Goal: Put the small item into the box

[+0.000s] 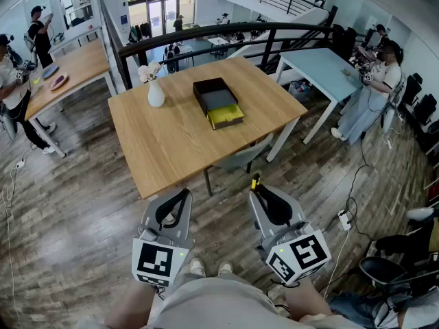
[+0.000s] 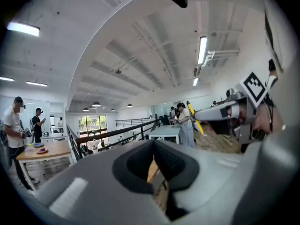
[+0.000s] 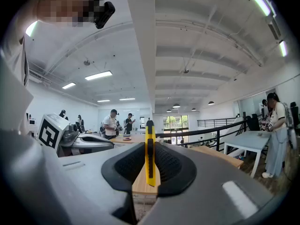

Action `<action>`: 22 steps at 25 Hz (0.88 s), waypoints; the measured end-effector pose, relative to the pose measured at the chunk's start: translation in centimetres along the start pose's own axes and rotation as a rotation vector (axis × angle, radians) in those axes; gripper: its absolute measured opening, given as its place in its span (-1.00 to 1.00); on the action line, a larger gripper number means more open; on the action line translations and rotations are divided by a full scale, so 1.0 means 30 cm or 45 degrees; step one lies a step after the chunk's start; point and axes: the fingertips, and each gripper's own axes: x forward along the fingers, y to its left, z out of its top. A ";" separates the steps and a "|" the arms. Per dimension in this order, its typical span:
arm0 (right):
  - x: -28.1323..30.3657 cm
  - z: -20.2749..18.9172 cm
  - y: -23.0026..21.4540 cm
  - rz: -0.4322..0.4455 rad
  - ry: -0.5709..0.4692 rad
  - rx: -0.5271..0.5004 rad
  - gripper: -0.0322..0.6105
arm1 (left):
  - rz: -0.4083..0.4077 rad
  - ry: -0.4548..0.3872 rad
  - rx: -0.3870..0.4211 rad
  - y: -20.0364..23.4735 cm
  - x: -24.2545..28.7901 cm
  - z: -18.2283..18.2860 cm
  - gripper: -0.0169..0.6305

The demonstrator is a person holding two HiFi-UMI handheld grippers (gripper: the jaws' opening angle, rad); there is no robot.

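Note:
A yellow utility knife point(image 3: 149, 154) stands upright between the black pads of my right gripper point(image 3: 149, 146), which is shut on it. In the head view its tip point(image 1: 255, 181) sticks out of the right gripper point(image 1: 256, 190), held low near the person's body, short of the wooden table point(image 1: 164, 146). On the far side of that table sits a dark box point(image 1: 214, 94) with a yellow drawer point(image 1: 226, 116) pulled out toward me. My left gripper point(image 1: 182, 196) hangs beside the right one, its pads point(image 2: 140, 165) together with nothing between them.
A white vase with flowers point(image 1: 156, 91) stands left of the box. A grey chair point(image 1: 240, 157) is tucked under the table's near edge. A light blue table point(image 1: 322, 70) and a black railing point(image 1: 206, 36) lie behind. People stand at far left and right; cables cross the floor point(image 1: 350, 197).

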 end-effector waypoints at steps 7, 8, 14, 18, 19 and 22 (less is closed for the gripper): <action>-0.011 -0.016 -0.046 -0.008 -0.029 0.048 -0.70 | -0.004 0.025 0.027 -0.031 0.027 -0.015 -0.94; -0.013 -0.017 -0.051 -0.008 -0.033 0.049 -0.71 | -0.001 0.028 0.022 -0.035 0.030 -0.014 -0.94; -0.010 -0.031 -0.066 -0.011 -0.013 0.019 -0.70 | 0.008 0.018 0.059 -0.043 0.045 -0.009 -0.94; -0.017 -0.036 -0.086 -0.005 -0.005 0.035 -0.70 | 0.000 0.018 0.046 -0.066 0.060 0.001 -0.94; -0.020 -0.037 -0.094 -0.005 -0.001 0.038 -0.70 | -0.003 0.015 0.050 -0.073 0.065 0.005 -0.94; -0.026 -0.043 -0.119 0.001 0.006 0.050 -0.70 | -0.005 0.020 0.065 -0.092 0.083 0.009 -0.94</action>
